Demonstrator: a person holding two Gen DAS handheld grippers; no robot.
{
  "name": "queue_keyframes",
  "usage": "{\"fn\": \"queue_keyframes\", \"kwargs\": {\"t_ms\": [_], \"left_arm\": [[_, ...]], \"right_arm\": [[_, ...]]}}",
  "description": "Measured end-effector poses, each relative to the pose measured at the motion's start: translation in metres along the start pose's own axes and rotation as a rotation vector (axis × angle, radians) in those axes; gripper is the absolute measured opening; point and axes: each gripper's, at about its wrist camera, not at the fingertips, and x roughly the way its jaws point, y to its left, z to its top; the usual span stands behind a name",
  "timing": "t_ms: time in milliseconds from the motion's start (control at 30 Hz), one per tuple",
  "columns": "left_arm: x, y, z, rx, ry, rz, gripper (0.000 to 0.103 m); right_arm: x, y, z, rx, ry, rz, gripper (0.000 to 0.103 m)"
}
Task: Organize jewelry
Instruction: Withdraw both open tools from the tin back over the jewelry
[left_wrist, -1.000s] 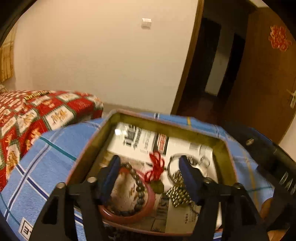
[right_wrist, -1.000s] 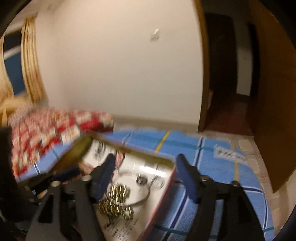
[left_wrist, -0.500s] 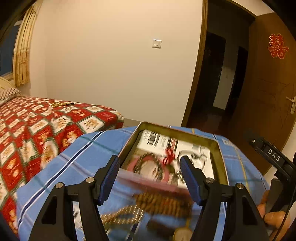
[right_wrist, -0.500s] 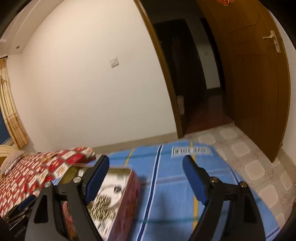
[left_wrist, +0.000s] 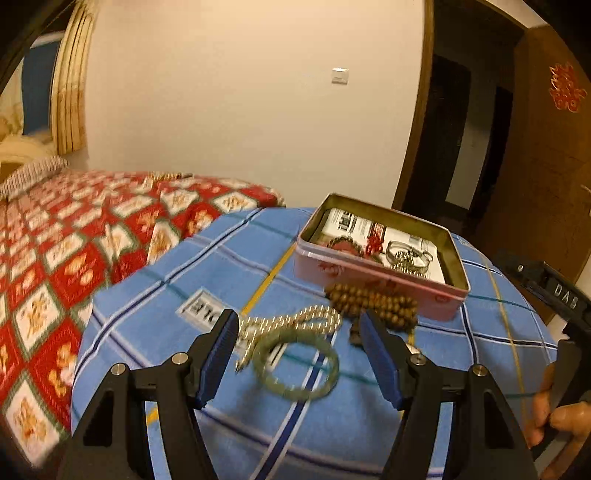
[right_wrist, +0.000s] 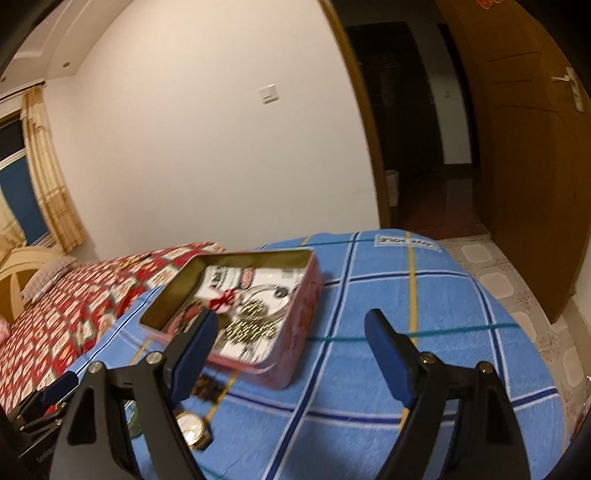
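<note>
On blue checked cloth (left_wrist: 221, 280), pink tin (left_wrist: 369, 271) beside red quilt (left_wrist: 74, 240).

A cream wall (left_wrist: 229, 110) carrying 1 light switch (left_wrist: 340, 75) is seen. A wooden door (right_wrist: 524, 147) is opened onto a dark hallway (right_wrist: 417, 147); tiled floor (right_wrist: 517, 288) lies below.

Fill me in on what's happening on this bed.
A person is sorting jewelry with a handheld gripper in each hand. Both the left gripper and right gripper are open and empty. The pink tin on the blue blanket holds several pieces. A green bangle, gold chain, wooden beads and a watch lie outside it.
</note>
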Motion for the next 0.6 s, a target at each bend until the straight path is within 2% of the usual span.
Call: {"fn": "queue_keyframes", "kwargs": {"t_ms": [233,333,400,600], "left_arm": [[-0.016,0.012,-0.007,0.011,-0.007,0.053,0.068],[-0.017,0.018,-0.010,0.021,0.009,0.107,0.068],[-0.017,0.023,-0.012,0.009,0.019,0.114,0.068],[-0.020,0.032,-0.016,-0.003,0.035,0.095,0.068]], "right_arm": [[-0.006,0.017,-0.015,-0.062,0.045,0.074,0.084],[-0.006,0.022,-0.021,-0.089,0.070,0.102,0.084],[-0.004,0.025,-0.025,-0.100,0.097,0.125,0.084],[0.018,0.052,-0.041,-0.203,0.262,0.224,0.083]]}}
